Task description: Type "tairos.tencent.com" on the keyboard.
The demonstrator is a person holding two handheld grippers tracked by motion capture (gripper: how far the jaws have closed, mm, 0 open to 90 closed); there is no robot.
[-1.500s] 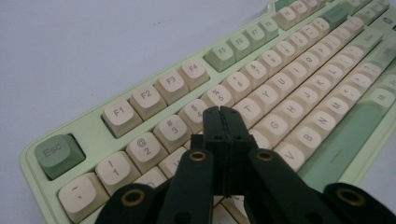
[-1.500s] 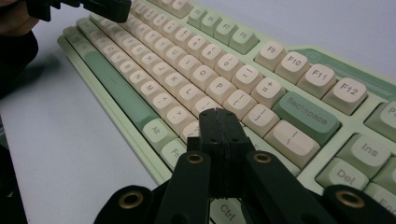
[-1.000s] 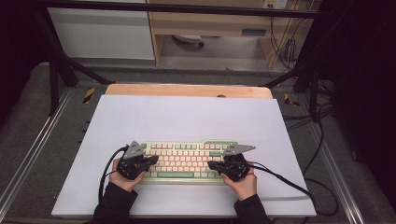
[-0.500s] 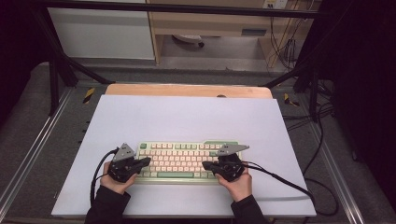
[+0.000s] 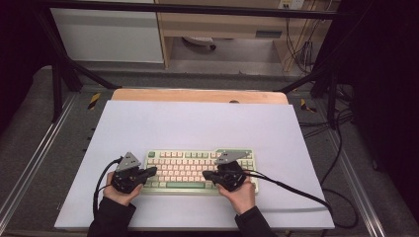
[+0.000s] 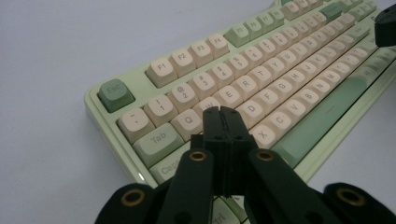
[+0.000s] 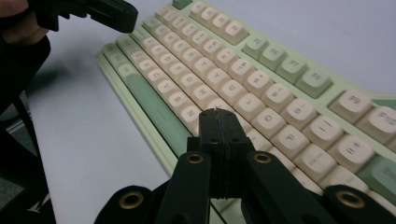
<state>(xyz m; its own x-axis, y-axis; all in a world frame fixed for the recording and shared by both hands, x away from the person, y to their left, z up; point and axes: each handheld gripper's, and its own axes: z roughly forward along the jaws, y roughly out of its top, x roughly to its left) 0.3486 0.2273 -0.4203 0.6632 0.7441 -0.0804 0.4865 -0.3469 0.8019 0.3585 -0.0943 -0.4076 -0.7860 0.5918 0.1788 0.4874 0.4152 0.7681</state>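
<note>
Now a green keyboard (image 5: 200,171) with cream keys lies flat on the white bench (image 5: 197,123), near the edge close to the person. The left hand-held gripper (image 5: 152,171) hangs over the left end of the keyboard, its two black jaws pressed together with nothing between them, tips just above the letter keys near Q and W. The right hand-held gripper (image 5: 206,174) hangs over the right half, jaws pressed together too, holding nothing
</note>
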